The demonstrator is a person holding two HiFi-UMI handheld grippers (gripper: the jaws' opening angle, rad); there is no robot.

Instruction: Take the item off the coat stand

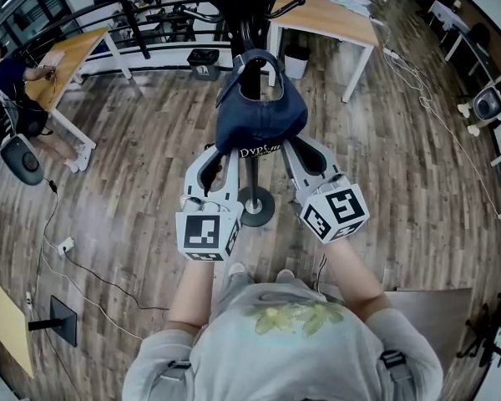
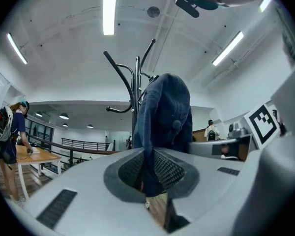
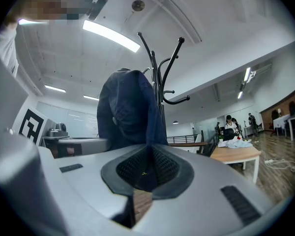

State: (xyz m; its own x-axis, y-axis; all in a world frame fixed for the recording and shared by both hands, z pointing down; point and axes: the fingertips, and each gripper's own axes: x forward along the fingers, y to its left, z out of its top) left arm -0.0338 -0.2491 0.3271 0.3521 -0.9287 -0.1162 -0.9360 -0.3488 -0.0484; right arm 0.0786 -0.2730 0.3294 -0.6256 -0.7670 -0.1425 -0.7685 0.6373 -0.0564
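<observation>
at frame centre, the left gripper point(image 1: 227, 155) and right gripper point(image 1: 290, 147) each clamp the navy bag's point(image 1: 260, 117) lower edge (it hangs on the coat stand point(image 1: 256, 208)).

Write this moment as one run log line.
left claw: shut on blue bag | right claw: shut on blue bag | blue bag: hanging on coat stand | removal: not yet done

At lower centre the right gripper point(image 3: 147, 167) pinches the bottom of a dark blue bag point(image 3: 130, 109); the coat stand point(image 3: 160, 63) rises behind it, upper centre.
</observation>
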